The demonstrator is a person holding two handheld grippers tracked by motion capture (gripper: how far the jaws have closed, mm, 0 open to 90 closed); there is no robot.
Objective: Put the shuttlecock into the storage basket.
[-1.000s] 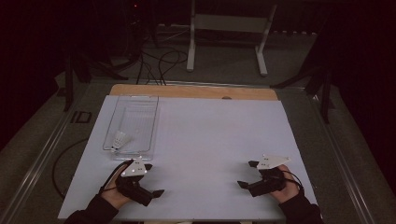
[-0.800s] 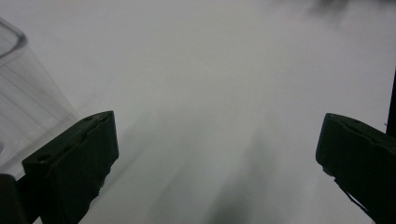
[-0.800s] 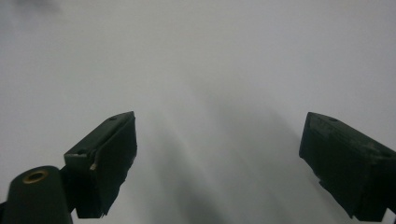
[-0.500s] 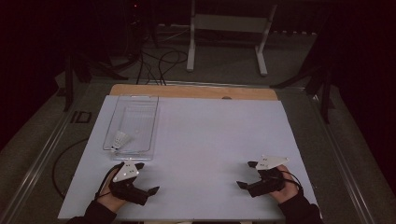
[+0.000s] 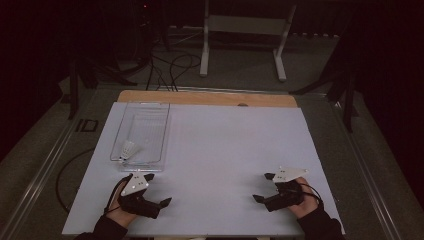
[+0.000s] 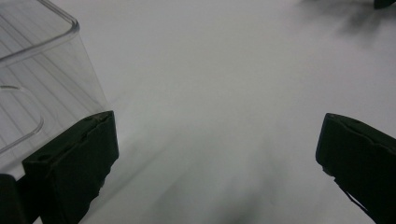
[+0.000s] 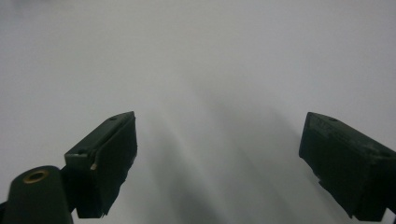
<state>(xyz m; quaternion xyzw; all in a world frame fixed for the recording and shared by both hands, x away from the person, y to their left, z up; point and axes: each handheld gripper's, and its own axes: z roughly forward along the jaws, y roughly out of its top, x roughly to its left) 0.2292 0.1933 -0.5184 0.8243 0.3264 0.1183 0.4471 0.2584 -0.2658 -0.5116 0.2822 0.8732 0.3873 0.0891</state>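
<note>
Left black two-jaw gripper rested on the white table sheet just before the clear plastic bin, jaws wide apart and empty, white shuttlecock lay inside the bin's near end, right black gripper lay well apart, jaws likewise spread, holding nothing.

A: What rises from the lower edge?
B: The right hand-held gripper, its two blocky black jaws set wide apart with nothing between them.
A: And behind them?
B: The plain, pale grey, matte worktop, bare, with soft shadows beneath the jaws.
</note>
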